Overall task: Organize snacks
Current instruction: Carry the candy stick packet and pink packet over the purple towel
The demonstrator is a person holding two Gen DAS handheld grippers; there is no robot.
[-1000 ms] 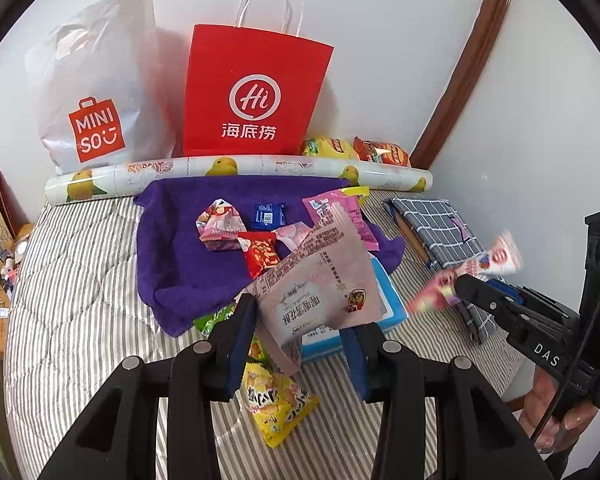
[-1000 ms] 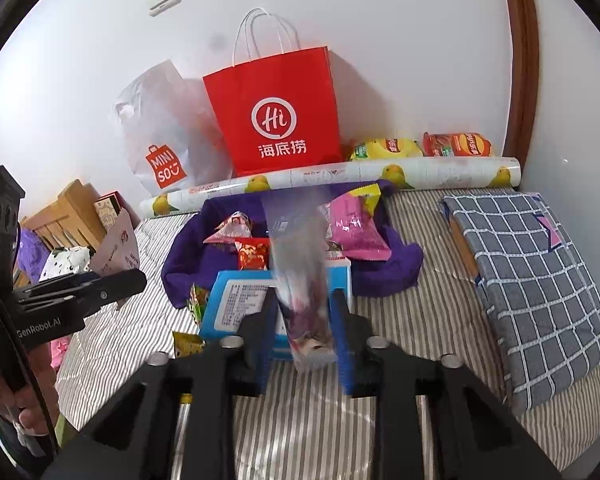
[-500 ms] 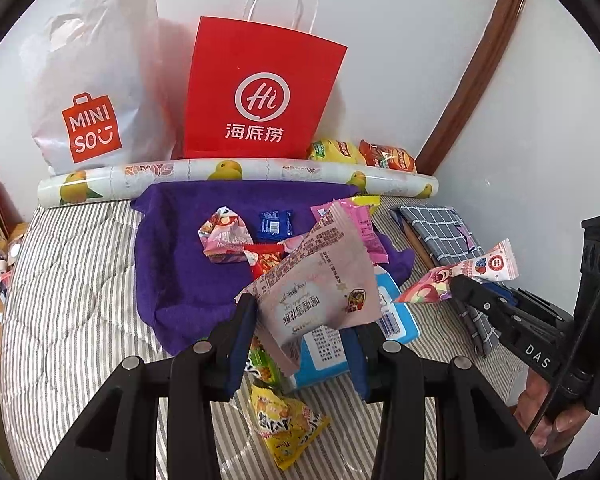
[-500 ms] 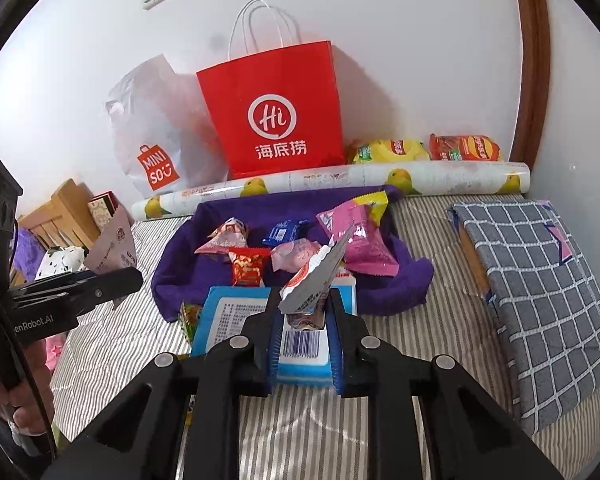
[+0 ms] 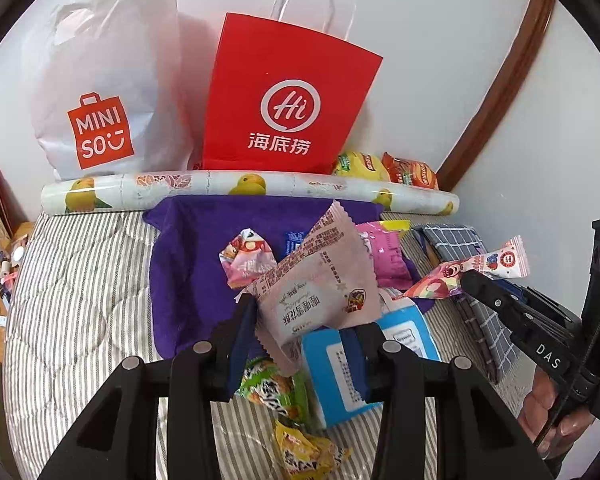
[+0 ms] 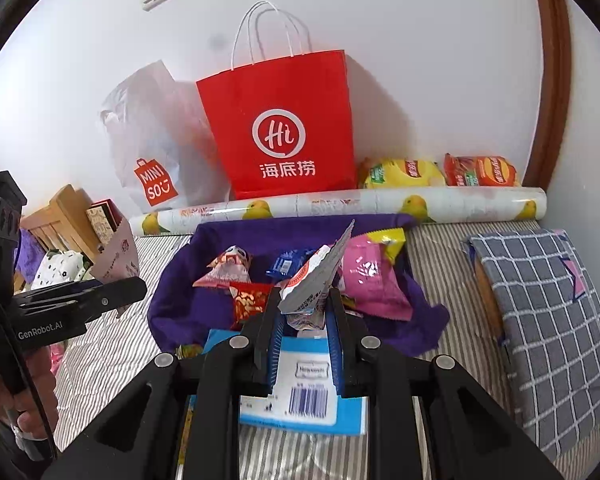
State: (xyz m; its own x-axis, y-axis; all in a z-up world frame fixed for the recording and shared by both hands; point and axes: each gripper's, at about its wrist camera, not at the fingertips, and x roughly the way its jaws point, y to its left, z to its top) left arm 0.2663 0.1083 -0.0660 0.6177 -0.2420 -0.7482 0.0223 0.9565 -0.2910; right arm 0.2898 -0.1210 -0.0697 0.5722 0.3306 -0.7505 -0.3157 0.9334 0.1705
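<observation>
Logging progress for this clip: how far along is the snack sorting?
Partly done. Several packets already lie on the purple cloth. In hand: the left claw grips a pale pink snack packet; the right claw grips a strawberry-print packet. Left: the green and yellow packets on the striped bedcover.

The purple cloth [image 6: 180,312] is crowded with packets in its middle, but its left part lies bare. In front of it a blue box [image 6: 304,408] blocks the way. Behind it a printed roll [image 6: 340,204] and 2 bags [image 6: 284,128] wall off the back. To its left, striped bed [image 5: 80,280] is open.
</observation>
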